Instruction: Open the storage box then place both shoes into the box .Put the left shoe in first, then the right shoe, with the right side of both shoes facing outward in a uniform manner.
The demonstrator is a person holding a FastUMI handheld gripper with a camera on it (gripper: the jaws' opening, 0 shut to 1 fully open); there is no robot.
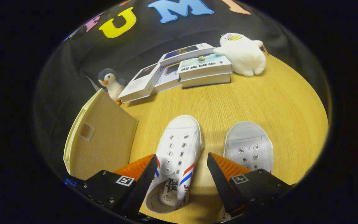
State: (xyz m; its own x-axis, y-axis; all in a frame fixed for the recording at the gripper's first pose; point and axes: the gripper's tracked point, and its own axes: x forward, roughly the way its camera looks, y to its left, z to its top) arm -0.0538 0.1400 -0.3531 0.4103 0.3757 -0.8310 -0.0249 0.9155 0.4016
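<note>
Two white lace-less canvas shoes lie on the wooden table point(259, 102), toes pointing away from me. The left shoe point(177, 149), with red and blue side stripes, lies between my fingers; its heel opening is down near the finger bases. The right shoe point(249, 146) sits just beyond my right finger, which covers its heel. My gripper point(182, 163) is open, its fingers spread on either side of the left shoe without pressing on it. A beige fabric storage box point(101, 140) stands to the left of the left finger, its lid or flap facing me.
Beyond the shoes, several books point(194, 67) lie stacked and fanned at the table's far side. A small penguin plush point(112, 84) stands behind the box, and a white duck plush point(244, 54) sits right of the books. Bare tabletop lies between shoes and books.
</note>
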